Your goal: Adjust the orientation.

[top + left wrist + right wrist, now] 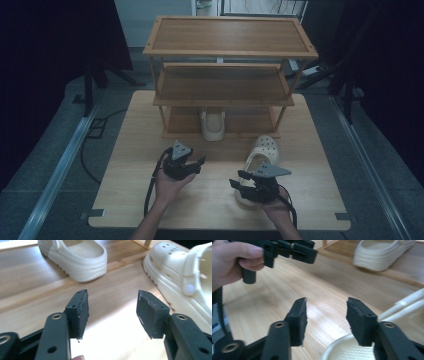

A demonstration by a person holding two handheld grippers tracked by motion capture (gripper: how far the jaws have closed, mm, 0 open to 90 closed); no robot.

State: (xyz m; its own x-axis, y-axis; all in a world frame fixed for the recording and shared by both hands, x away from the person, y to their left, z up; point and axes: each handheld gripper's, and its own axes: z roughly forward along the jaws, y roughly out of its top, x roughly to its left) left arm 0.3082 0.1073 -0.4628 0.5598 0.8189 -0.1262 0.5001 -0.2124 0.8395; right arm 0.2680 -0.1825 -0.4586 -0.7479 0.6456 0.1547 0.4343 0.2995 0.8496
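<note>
Cream clog on the rack [213,125]: it sits on the bottom shelf of the bamboo shoe rack [227,50], its heel end toward the person; in the left gripper view [77,257] it lies ahead of the jaws and apart from them.
Writing: no brand, label or lettering can be read on either shoe, the rack or the grippers.
Left hand-held gripper [192,167]: held in the person's left hand [170,186] above the bare bench [140,150], just in front of the rack; its jaws are spread wide with nothing between them, only wood grain showing in the gap [112,312].
Bench: light wood, carrying the rack at its far side and the second shoe at the right.
Right hand-held gripper [239,180]: held in the right hand [277,205], over the heel end of the loose clog; its jaws are apart and their pads press on nothing [327,317], with the shoe's rim and strap just below and beside the right jaw.
Loose cream clog [262,150]: it rests on the bench to the right of the rack, perforated toe pointing away; a round rivet holds its strap [190,288].
</note>
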